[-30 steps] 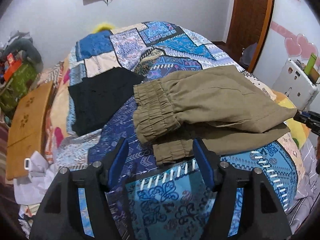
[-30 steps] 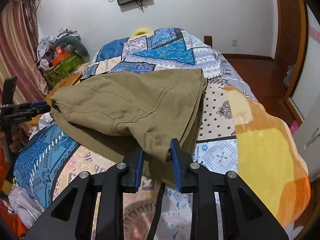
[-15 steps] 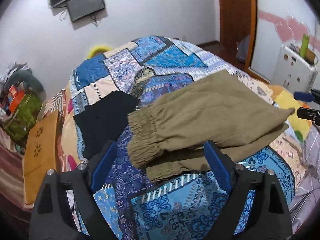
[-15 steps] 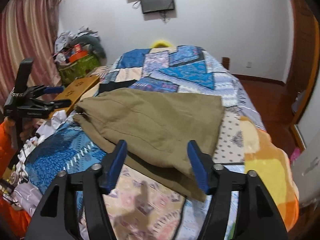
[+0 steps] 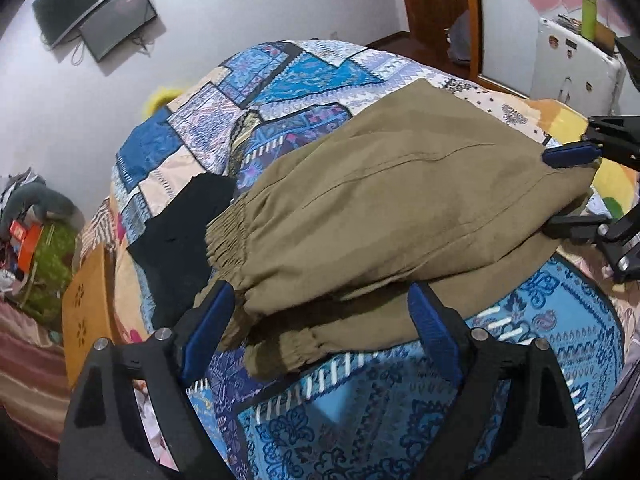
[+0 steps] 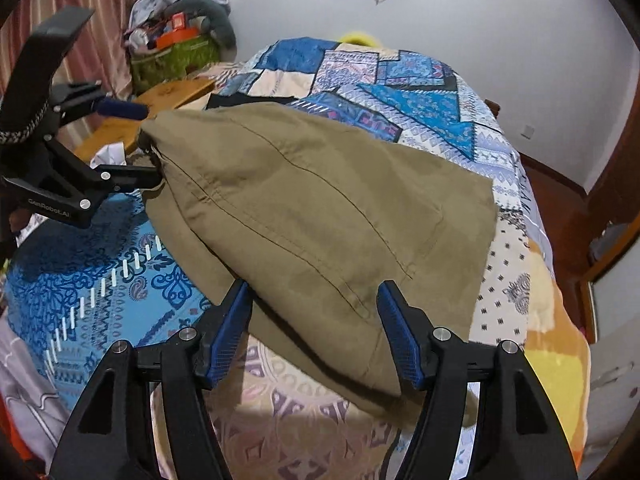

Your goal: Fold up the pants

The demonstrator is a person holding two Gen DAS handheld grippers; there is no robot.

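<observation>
Both the left gripper [image 5: 320, 320] and right gripper [image 6: 314, 324] are black, with blue ribbed pads and silver screws.

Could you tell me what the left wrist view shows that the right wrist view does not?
Only the left wrist view shows the pants' elastic cuffs and the white appliance by the door. Only the right wrist view shows the striped curtain and the pants' folded far edge. Both show the khaki pants on the patterned bedspread, the black garment, and both the left gripper and the right gripper open.
</observation>
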